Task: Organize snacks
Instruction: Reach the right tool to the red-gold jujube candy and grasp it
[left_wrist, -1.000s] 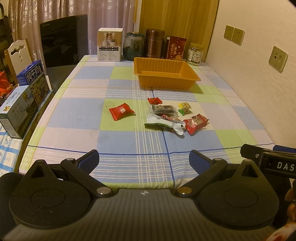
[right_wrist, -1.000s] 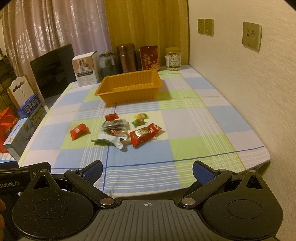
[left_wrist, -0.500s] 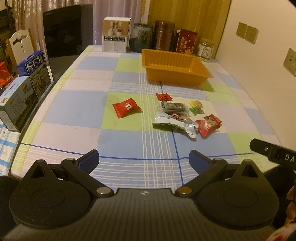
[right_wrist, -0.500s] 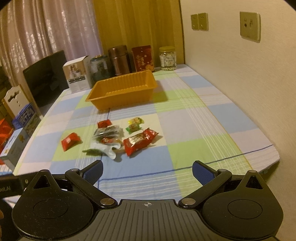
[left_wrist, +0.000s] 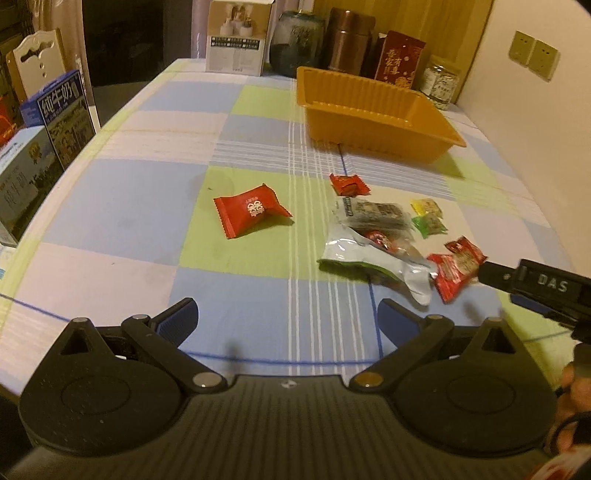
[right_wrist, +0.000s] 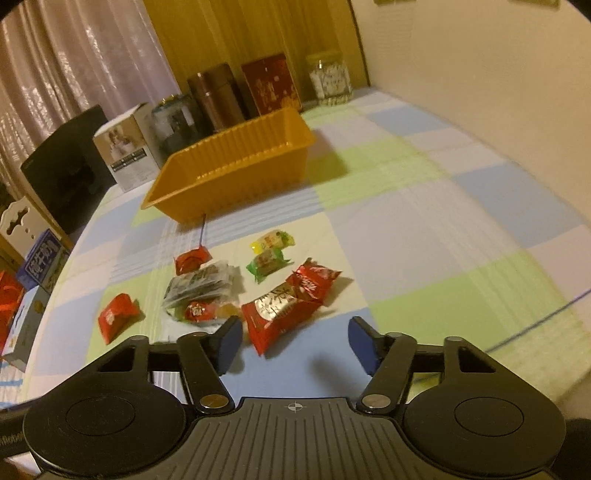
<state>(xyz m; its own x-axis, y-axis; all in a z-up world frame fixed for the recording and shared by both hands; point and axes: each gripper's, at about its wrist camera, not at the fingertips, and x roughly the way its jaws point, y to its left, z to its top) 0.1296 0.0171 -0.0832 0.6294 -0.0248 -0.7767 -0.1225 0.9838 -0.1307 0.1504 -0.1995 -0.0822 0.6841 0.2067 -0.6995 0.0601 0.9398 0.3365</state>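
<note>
With our right gripper (right_wrist: 293, 341) closing on nothing yet, we judge the crinkly red foil snack packet (right_wrist: 277, 314) light and slippery, best pinched across its puffy middle.

A checked-cloth table (left_wrist: 122, 206) bears an orange tray (left_wrist: 373, 122) and scattered snack packets (left_wrist: 369, 236).

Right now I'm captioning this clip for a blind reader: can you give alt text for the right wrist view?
The right gripper, jaws closing with nothing between them, hangs just short of a large red snack packet on a checked tablecloth. More small wrapped snacks lie beside it, and an empty orange tray sits farther back.
</note>
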